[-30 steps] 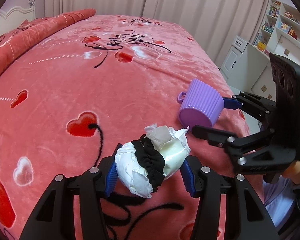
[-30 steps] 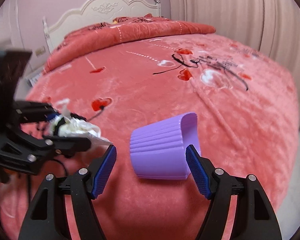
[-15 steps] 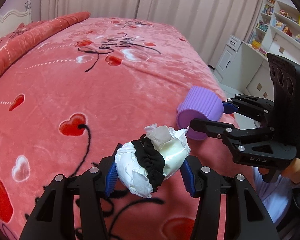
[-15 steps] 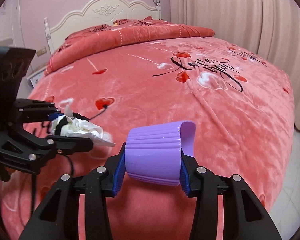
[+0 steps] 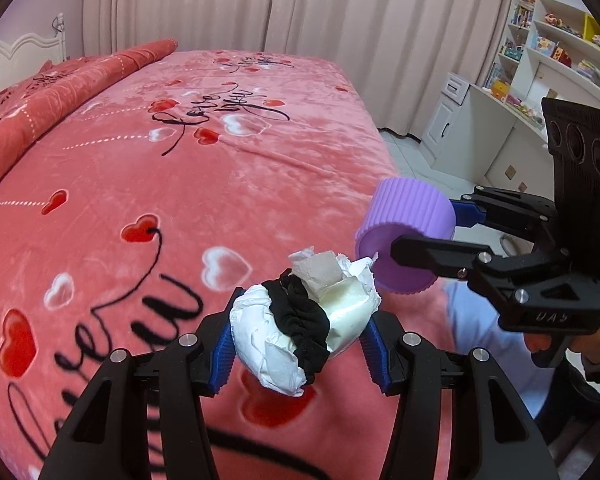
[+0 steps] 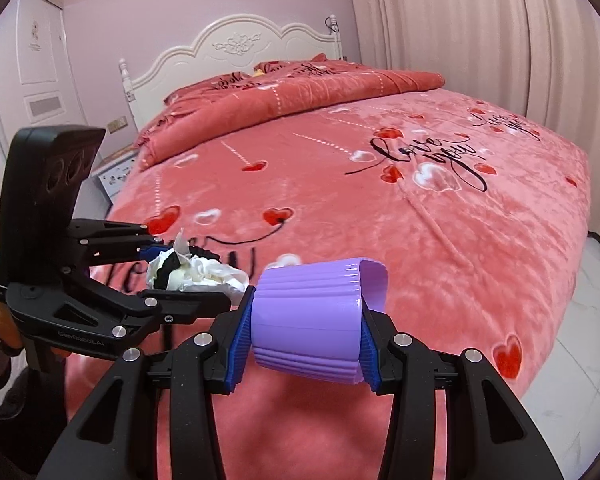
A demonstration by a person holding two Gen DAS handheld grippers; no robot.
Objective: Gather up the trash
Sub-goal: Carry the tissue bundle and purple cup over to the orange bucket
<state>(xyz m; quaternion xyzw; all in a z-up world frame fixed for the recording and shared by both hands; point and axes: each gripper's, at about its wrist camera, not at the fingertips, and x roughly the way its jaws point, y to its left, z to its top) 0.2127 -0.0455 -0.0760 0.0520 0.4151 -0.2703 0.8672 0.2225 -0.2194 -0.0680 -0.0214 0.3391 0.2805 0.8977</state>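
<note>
A wad of crumpled white paper wrapped with a black hair scrunchie [image 5: 300, 320] is held above the pink heart blanket [image 5: 180, 184], with my left gripper [image 5: 300, 344] shut on it. A ribbed purple plastic cup [image 6: 308, 312] lies sideways between the blue pads, my right gripper [image 6: 306, 344] shut on it above the bed's near edge. In the left wrist view the cup [image 5: 408, 216] hangs just right of the wad, its open mouth towards the wad, in the right gripper [image 5: 428, 232]. The right wrist view shows the left gripper [image 6: 188, 272] and the wad [image 6: 196, 272] to the left.
The bed fills both views, with a rolled quilt [image 6: 300, 92] and white headboard [image 6: 236, 52] at its far end. A white cabinet and toy shelves [image 5: 480, 128] stand right of the bed, curtains behind. A hand [image 5: 596, 336] holds the right gripper. Tiled floor [image 6: 588, 304] lies beyond the bed's corner.
The right gripper closed its pads on the purple cup and lifted it off the blanket. Both grippers rose and drew back from the bed, the left still holding the wad.
</note>
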